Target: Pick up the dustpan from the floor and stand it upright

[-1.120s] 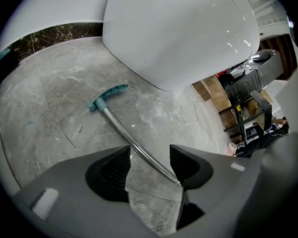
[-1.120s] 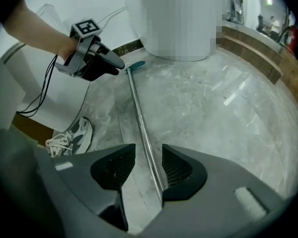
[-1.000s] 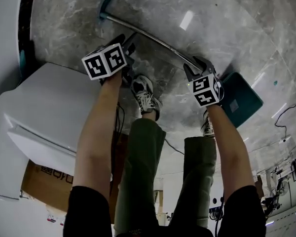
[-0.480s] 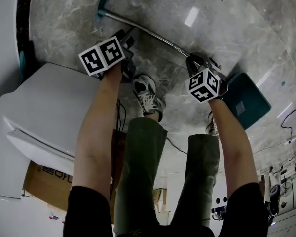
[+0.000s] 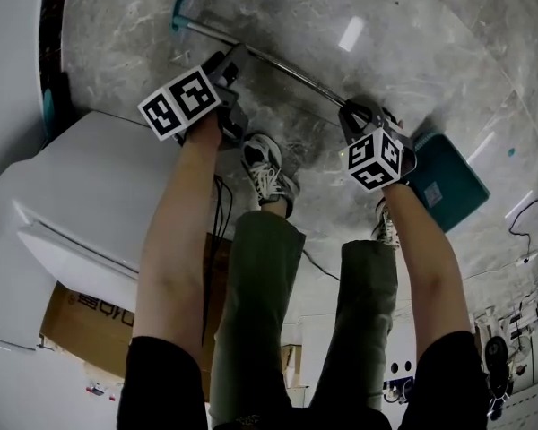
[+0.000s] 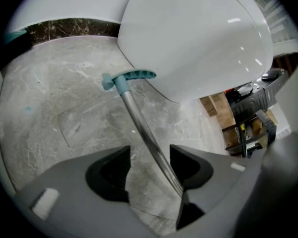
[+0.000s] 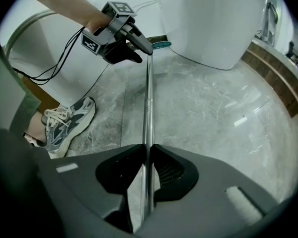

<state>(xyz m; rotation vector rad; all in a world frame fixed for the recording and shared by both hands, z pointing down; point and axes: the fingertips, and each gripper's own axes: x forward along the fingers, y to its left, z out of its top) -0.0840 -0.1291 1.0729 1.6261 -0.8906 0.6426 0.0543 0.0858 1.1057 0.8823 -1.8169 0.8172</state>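
The dustpan lies on the grey marble floor: teal pan (image 5: 444, 182) at the right, a long metal pole (image 5: 287, 68) running up-left to a teal grip (image 5: 185, 3). My right gripper (image 5: 363, 115) sits on the pole just beside the pan. In the right gripper view its jaws (image 7: 148, 165) are closing, and both pads touch the pole (image 7: 149, 98). My left gripper (image 5: 229, 70) is farther up the pole, nearer the grip. It is open (image 6: 149, 165), with the pole (image 6: 139, 120) running between the jaws, close against the right one. The teal grip (image 6: 131, 77) lies ahead of it.
A large white rounded appliance (image 5: 81, 204) stands left of the pole, and its edge overhangs the grip end (image 6: 198, 38). The person's shoe (image 5: 267, 173) rests on the floor just below the pole. A cardboard box (image 5: 81, 321) and a black cable (image 7: 64, 53) lie at the left.
The right gripper's jaws have come together on the pole and its marker cube has rolled. The left gripper has shifted a little along the pole toward the grip.
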